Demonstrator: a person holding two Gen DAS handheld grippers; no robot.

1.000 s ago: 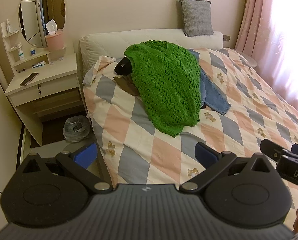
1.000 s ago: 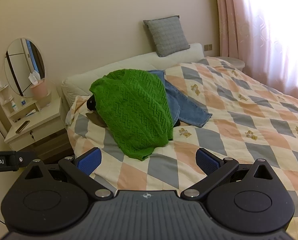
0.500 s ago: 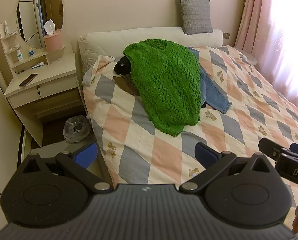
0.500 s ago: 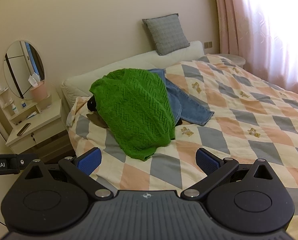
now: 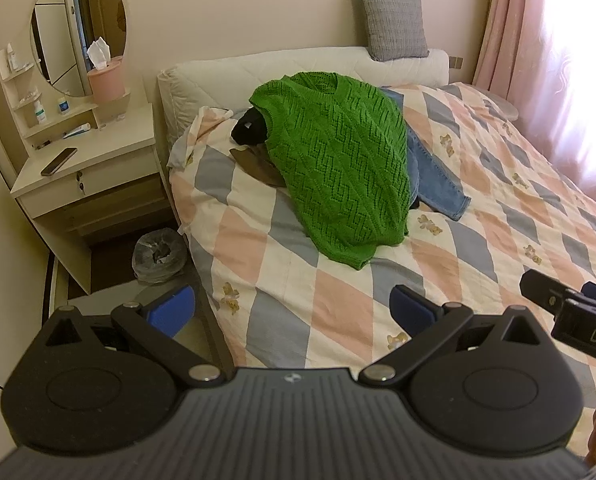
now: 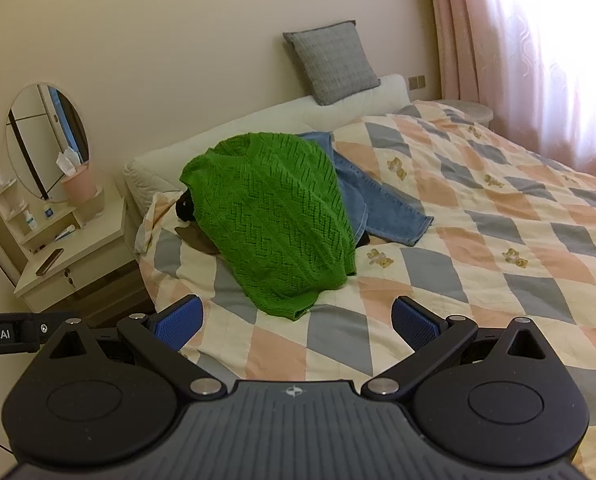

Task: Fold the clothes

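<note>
A green knitted sweater (image 5: 338,168) (image 6: 273,220) lies draped over a heap of clothes near the head of the bed. Blue jeans (image 5: 434,176) (image 6: 382,208) stick out to its right, and a black garment (image 5: 249,132) and a brown one (image 5: 257,166) peek out on its left. My left gripper (image 5: 291,304) is open above the bed's near left edge, well short of the sweater's hem. My right gripper (image 6: 295,320) is open too, hovering over the quilt just in front of the hem. Neither holds anything.
The bed has a checked quilt (image 6: 498,248), a white headboard cushion (image 5: 281,66) and a grey pillow (image 5: 394,20). To the left stand a dresser (image 5: 85,168) with a phone (image 5: 59,161), a mirror, a tissue box, and a bin (image 5: 157,254) on the floor. Pink curtains (image 6: 538,60) hang at right.
Both grippers have drifted slightly closer to the clothes heap, the view tilting a little; both stay open and nothing on the bed has moved.
</note>
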